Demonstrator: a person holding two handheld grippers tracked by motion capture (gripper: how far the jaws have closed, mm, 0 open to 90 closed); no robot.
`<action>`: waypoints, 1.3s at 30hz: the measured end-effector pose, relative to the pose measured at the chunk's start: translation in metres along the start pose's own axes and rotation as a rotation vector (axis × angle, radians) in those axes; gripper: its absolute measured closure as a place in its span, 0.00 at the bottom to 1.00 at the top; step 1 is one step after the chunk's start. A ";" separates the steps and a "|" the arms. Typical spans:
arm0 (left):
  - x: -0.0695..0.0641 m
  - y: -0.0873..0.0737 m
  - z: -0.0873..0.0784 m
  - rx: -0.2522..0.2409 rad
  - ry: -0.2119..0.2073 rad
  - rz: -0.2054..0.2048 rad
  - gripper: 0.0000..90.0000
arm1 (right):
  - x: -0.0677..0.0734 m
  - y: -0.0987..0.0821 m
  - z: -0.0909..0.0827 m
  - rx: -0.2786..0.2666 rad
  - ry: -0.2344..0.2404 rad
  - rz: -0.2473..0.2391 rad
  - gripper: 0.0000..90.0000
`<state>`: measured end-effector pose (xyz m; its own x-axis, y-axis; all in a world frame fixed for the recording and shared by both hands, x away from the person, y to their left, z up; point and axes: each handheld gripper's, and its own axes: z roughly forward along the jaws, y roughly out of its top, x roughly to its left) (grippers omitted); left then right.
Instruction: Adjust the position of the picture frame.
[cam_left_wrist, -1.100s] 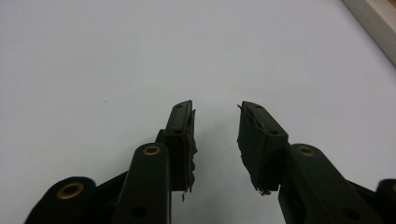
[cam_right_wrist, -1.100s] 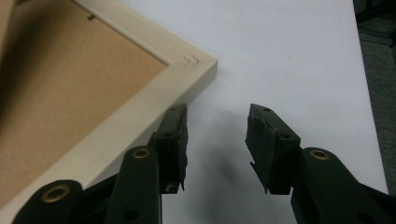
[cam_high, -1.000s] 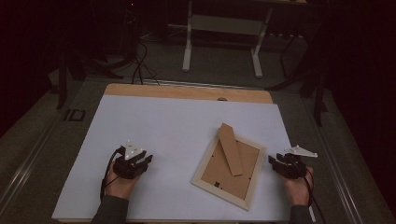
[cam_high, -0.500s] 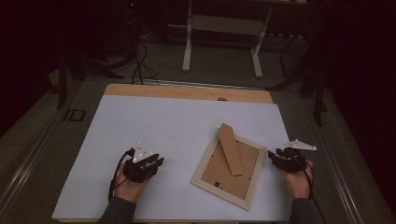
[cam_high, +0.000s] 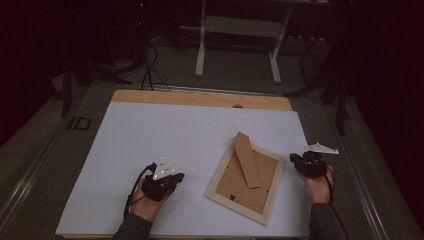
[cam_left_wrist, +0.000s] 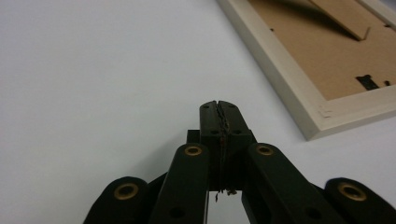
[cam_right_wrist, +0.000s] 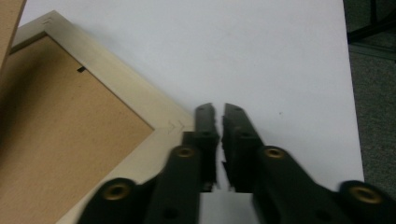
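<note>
The picture frame (cam_high: 246, 179) lies face down on the white tabletop (cam_high: 150, 135), stand flap up, between both grippers. Left hand-held gripper (cam_high: 172, 181) has slid in closer; right hand-held gripper (cam_high: 296, 161) sits at its corner. Both just clenched on nothing (probably lining up to nudge it).

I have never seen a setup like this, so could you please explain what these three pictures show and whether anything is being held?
A person sits at a table covered by a white sheet, holding a hand-operated two-jaw tool in each hand. The high view looks down from above; the other two come from cameras riding on each tool, looking along its black jaws. The left gripper and right gripper have both just been closing and now hold nothing. Between them lies a picture frame, face down, its brown stand lifted from the backing.
</note>
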<state>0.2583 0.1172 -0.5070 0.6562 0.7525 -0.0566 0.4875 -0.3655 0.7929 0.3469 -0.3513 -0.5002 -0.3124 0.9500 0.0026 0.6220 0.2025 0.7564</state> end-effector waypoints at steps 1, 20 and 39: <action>-0.002 0.000 0.001 -0.002 0.000 0.004 1.00 | 0.000 0.001 0.001 0.001 -0.003 0.001 0.99; -0.034 0.000 0.017 0.039 -0.112 0.103 1.00 | -0.002 0.003 0.028 0.045 0.003 0.036 1.00; -0.069 -0.006 0.037 0.118 -0.191 0.246 1.00 | -0.004 0.005 0.038 0.061 0.004 0.073 1.00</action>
<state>0.2317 0.0472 -0.5308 0.8532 0.5216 0.0065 0.3569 -0.5927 0.7220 0.3786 -0.3452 -0.5209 -0.2677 0.9617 0.0587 0.6855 0.1473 0.7130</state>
